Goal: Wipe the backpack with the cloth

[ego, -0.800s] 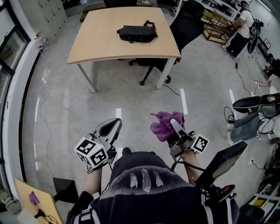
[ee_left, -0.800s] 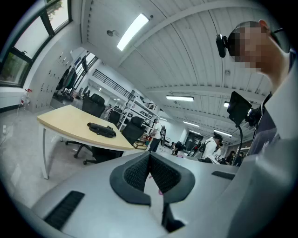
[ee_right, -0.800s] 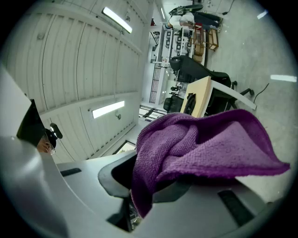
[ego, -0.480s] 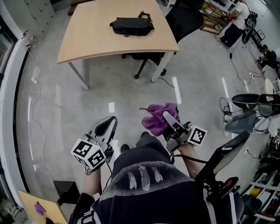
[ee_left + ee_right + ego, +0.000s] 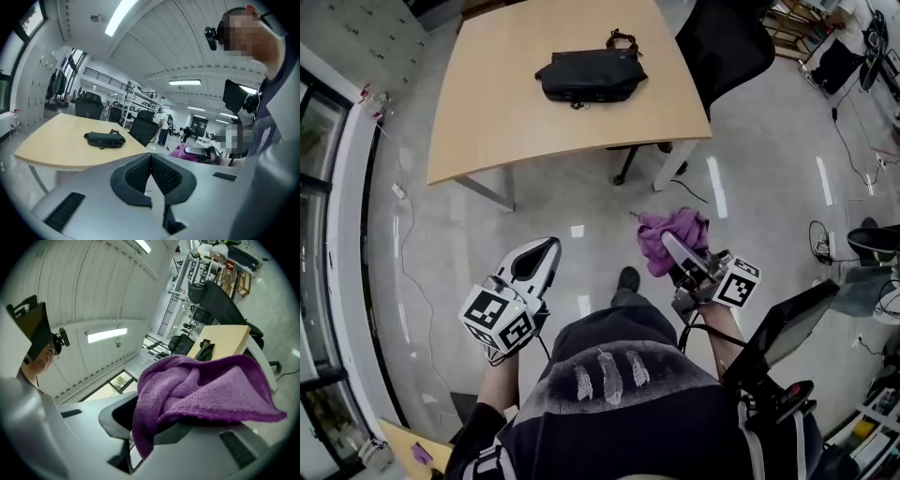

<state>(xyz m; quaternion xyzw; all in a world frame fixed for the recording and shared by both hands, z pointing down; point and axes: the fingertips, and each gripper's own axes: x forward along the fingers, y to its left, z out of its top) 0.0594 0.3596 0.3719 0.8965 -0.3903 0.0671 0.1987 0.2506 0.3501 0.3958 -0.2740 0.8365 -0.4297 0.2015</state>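
A black backpack (image 5: 587, 79) lies flat on the far part of a light wooden table (image 5: 487, 112); it also shows in the left gripper view as the black backpack (image 5: 104, 139) and, small, in the right gripper view (image 5: 205, 350). My right gripper (image 5: 670, 246) is shut on a purple cloth (image 5: 667, 238), which drapes over its jaws (image 5: 197, 392). My left gripper (image 5: 539, 257) is shut with nothing in it, its pads meeting (image 5: 151, 176). Both grippers hang over the floor, well short of the table.
A black office chair (image 5: 727, 42) stands at the table's right end. Cables run over the grey floor (image 5: 412, 272) at left and right. A glass wall lines the left side. Shelving and another person (image 5: 162, 124) are far behind the table.
The view has shifted, so the table and backpack sit more to the right and nearer. Both grippers keep their hold and pose; the cloth stays in the right one.
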